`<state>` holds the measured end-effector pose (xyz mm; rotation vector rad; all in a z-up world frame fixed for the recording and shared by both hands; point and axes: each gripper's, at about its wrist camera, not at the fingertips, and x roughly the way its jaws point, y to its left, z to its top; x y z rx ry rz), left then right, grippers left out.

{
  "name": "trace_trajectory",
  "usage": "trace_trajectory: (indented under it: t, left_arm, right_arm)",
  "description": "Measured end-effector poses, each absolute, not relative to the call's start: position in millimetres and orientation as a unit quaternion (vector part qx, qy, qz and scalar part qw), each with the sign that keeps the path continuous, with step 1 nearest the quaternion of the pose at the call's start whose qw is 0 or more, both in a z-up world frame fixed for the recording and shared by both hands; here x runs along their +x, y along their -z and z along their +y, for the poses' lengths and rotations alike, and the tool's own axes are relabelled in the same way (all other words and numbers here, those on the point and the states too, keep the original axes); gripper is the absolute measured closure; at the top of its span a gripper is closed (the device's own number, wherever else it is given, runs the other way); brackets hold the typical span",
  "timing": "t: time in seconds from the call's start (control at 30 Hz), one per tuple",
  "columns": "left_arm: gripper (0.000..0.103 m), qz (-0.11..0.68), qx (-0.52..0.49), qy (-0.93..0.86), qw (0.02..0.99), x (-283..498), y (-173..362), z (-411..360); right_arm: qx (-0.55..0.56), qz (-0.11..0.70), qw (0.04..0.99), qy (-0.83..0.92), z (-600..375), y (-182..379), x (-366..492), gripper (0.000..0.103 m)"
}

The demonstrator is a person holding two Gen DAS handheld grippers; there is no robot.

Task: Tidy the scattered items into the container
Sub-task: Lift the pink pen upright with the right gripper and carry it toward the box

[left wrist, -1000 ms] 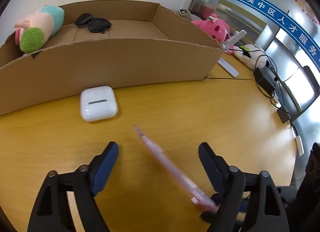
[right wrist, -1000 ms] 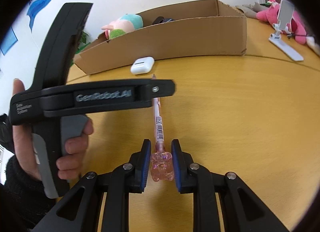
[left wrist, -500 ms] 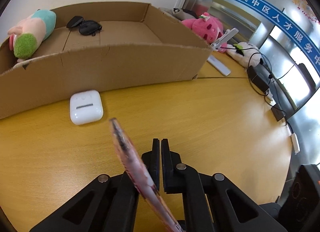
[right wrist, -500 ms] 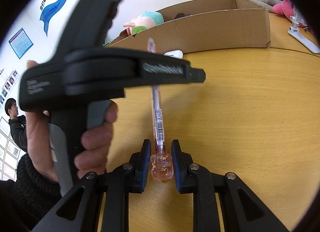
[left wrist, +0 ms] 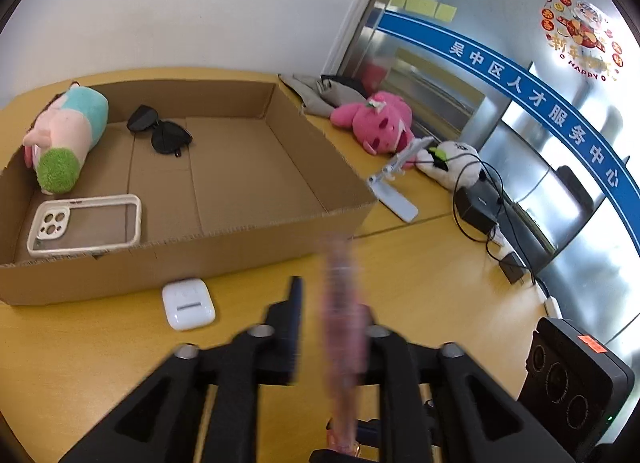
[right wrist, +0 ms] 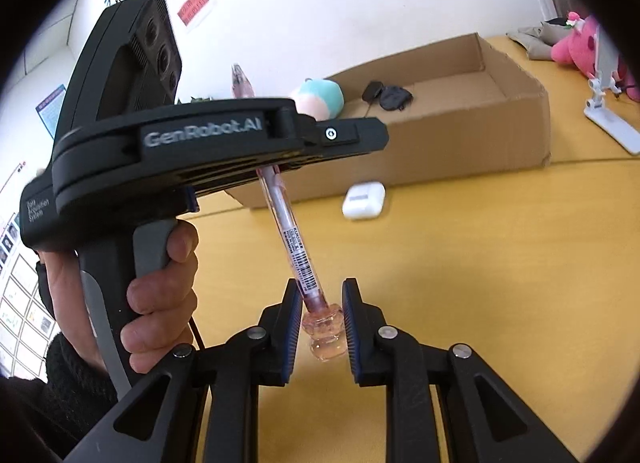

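While clamped, pink barcoded pen (right wrist: 298, 251) tilted.

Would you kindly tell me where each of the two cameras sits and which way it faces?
Left wrist: on the left gripper, looking down at the box, earbud case and table; its own jaws show, opening, the blurred pen between them.
Right wrist: on the right gripper, shut on the pen's end, facing the box; the left gripper and hand show.
Shared: pen, box, earbud case, pink plush.
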<state>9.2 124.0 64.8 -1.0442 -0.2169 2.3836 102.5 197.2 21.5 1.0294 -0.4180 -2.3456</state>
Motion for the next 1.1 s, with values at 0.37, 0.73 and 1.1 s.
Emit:
trace_trajectory:
  t: [0.37, 0.73, 1.1]
  left_arm:
    - [0.055, -0.090, -0.377, -0.882, 0.270, 2.1, -73.7, 126.5]
    - [0.093, -0.076, -0.380, -0.881, 0.271, -13.5, -84.5, 133.3]
    - [0.093, -0.057, -0.383, -0.882, 0.270, -53.0, -98.6, 129.6]
  right_arm:
    - [0.379, -0.174, 0.260, 0.871, 213.3, -25.8, 83.8, 0.084]
    - [0.385, -0.173, 0.262, 0.868, 216.0, -34.8, 69.7, 0.084]
    - [0.368, -0.157, 0.281, 0.872, 206.2, -59.8, 46.3, 0.086]
